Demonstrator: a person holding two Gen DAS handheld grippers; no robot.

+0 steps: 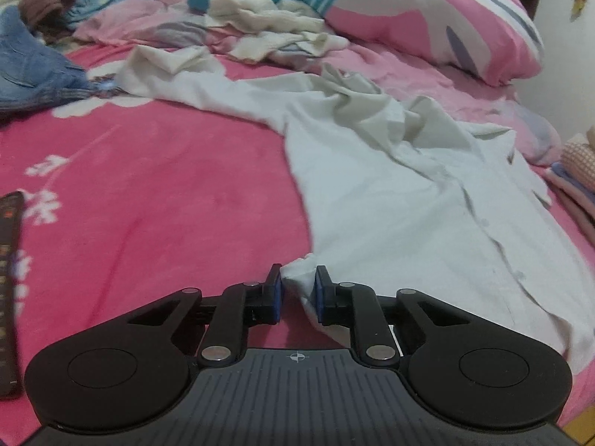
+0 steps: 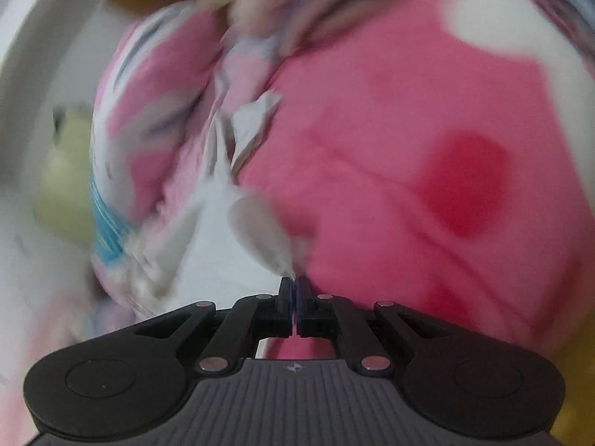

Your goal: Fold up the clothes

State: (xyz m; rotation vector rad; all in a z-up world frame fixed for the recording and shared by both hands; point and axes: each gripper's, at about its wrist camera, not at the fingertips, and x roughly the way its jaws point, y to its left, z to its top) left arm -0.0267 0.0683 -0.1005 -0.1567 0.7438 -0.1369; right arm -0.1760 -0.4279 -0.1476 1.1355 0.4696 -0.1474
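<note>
White cotton, a button-front shirt (image 1: 390, 186), sprawls unfolded from the lower centre of the left view up to its rumpled collar end, on a pink blanket (image 1: 148, 186). Left gripper (image 1: 297, 293) has a bunched hem corner between its pads, which look pressed on it. Right gripper (image 2: 295, 297) is pinched on a thin white edge (blurred, probably the same shirt). No fold is made yet. Upper left, a blue garment (image 1: 33, 70) and cream clothes (image 1: 267, 26) wait.
</note>
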